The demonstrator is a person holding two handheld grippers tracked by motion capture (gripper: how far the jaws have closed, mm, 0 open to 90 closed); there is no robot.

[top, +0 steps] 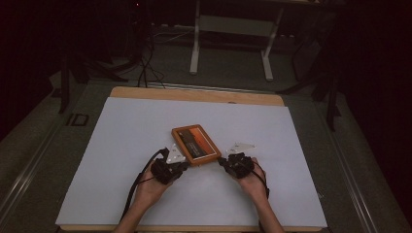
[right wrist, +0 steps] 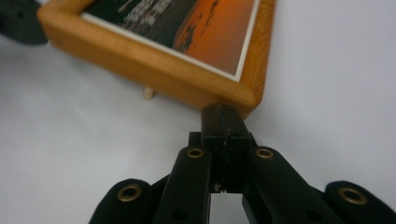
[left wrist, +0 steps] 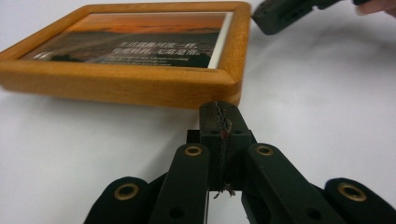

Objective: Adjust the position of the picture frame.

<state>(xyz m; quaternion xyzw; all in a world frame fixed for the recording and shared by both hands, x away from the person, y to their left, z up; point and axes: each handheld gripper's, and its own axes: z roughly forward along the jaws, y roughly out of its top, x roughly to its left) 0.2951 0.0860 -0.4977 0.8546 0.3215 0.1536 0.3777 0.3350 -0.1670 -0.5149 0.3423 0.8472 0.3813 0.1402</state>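
Note:
A wooden picture frame [top: 194, 144] with an orange and black print lies face up on the white table top [top: 121, 145]. My left gripper [top: 183, 166] is shut, and its tip meets the frame's near left corner. In the left gripper view the closed jaws [left wrist: 219, 112] touch the frame's edge [left wrist: 140, 88] with nothing between them. My right gripper [top: 222, 161] is shut too, at the near right corner. In the right gripper view its tip [right wrist: 223, 114] presses just under the frame corner [right wrist: 243, 95]. A small wooden peg [right wrist: 148, 92] shows beneath the frame.
The white top rests on a wooden table [top: 194, 94] with edges on all sides. On the dark floor beyond stand a white table frame [top: 232, 43] and loose cables [top: 145, 63]. Bare white surface surrounds the frame.

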